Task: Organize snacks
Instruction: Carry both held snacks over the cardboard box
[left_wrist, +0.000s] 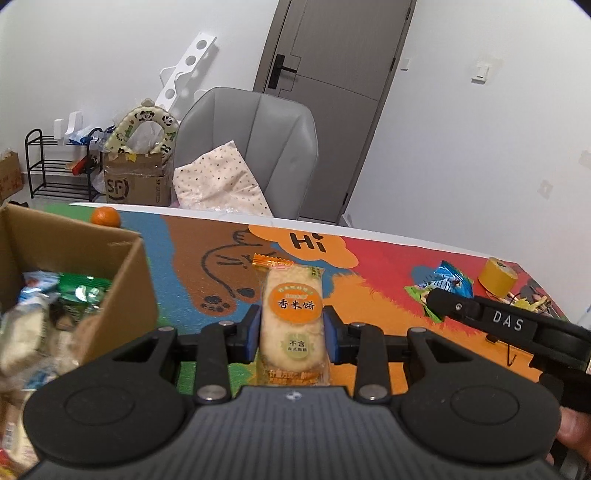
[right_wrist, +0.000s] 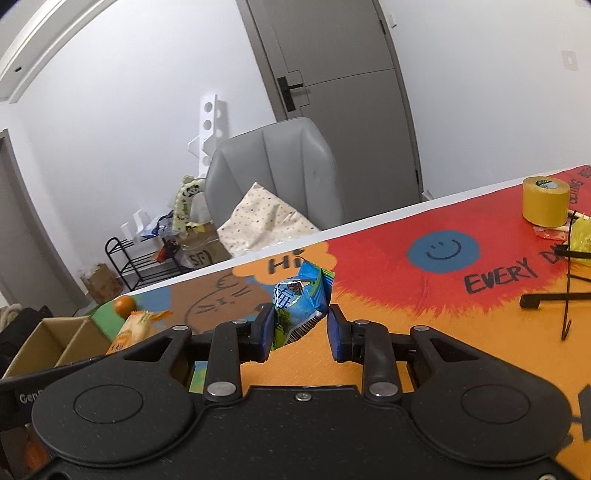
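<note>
My left gripper (left_wrist: 291, 325) is shut on a rice cracker packet (left_wrist: 291, 317) with an orange label, held above the colourful mat, just right of a cardboard box (left_wrist: 122, 280) that holds several snack packets. My right gripper (right_wrist: 300, 325) is shut on a blue and green snack packet (right_wrist: 299, 306), held above the mat. That packet and the right gripper's fingers (left_wrist: 458, 306) show at the right of the left wrist view. The rice cracker packet (right_wrist: 129, 330) and the box (right_wrist: 44, 339) show at the left of the right wrist view.
An orange fruit (left_wrist: 106, 217) lies behind the box. A yellow tape roll (right_wrist: 546, 201) stands at the mat's far right, with small wrapped items and black wire hooks (right_wrist: 565, 295) near it. A grey chair (left_wrist: 255, 147) with a cushion stands behind the table.
</note>
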